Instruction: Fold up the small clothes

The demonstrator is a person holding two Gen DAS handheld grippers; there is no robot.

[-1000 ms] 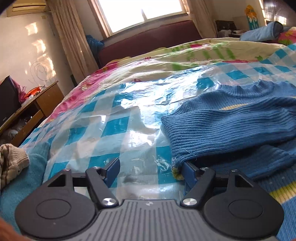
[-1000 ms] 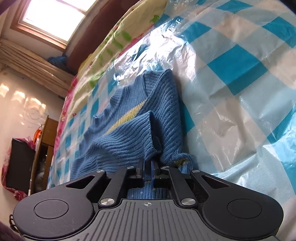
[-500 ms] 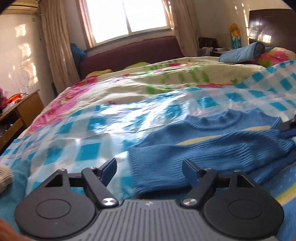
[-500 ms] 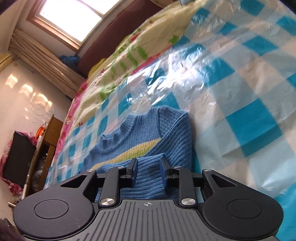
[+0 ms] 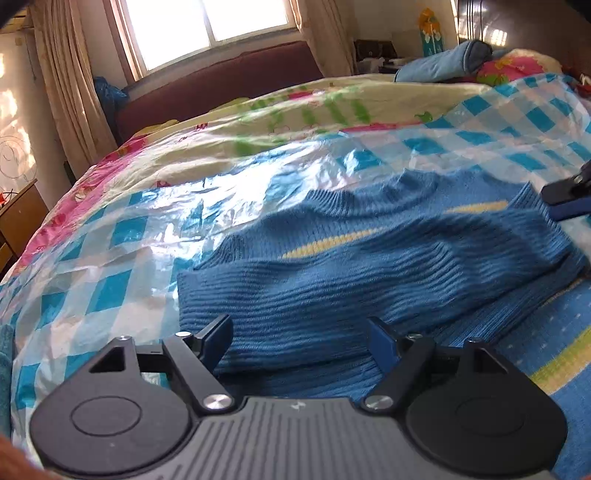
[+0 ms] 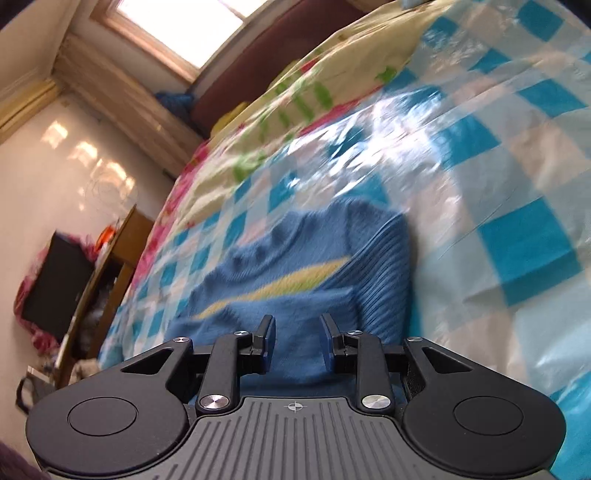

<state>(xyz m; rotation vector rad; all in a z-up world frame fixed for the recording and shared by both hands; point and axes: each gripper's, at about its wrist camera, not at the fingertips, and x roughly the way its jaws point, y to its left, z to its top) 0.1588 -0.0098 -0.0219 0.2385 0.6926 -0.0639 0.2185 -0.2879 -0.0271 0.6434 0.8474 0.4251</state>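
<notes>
Left wrist view: left gripper open wide, both blue-padded fingers spread apart just above the near edge of the blue ribbed knit sweater with a thin yellow stripe, nothing pinched between them. Sweater spread on the bed, over a glossy plastic sheet checked in blue and white, its round neckline toward the far side and 1 sleeve folded across the chest. Nearer the camera, more blue knit with a yellow-green band. Tip of the right gripper poking in at the right edge, over the sweater's far right shoulder. Beyond the plastic, a floral quilt in pink, green and cream, a dark red headboard, a bright window with beige curtains, a rolled blue pillow at the far right, a wooden cabinet at the left edge.

Right wrist view, tilted and blurred: right gripper parted a little, jaws not touching, blue knit visible in the gap but free of the pads, so holding nothing. Sweater directly ahead and below, yellow stripe running diagonally, folded sleeve edge closest to the fingers. Checked plastic sheet filling the right side. At left, a wooden cabinet with a black box-like object beside it, too blurred to identify
</notes>
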